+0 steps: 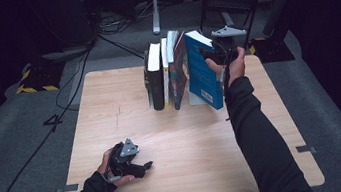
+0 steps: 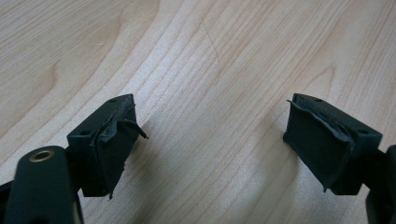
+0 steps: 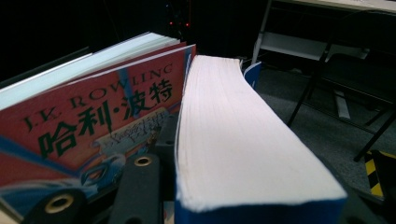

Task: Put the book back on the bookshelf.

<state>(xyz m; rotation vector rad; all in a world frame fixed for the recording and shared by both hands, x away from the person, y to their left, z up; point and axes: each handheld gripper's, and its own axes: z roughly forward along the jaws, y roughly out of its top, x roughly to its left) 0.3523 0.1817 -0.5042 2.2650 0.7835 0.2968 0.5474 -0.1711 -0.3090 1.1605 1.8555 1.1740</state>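
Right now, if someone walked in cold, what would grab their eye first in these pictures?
Probably the blue book, tilted and gripped by the right gripper at the right end of a short row of upright books near the wooden table's far edge. Next to it leans a red-covered book with Chinese lettering. The left gripper rests open near the table's front left.

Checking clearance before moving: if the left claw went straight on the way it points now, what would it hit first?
Probably the table: the open left claw points down at bare wood, nothing between its jaws. How close it sits is unclear.
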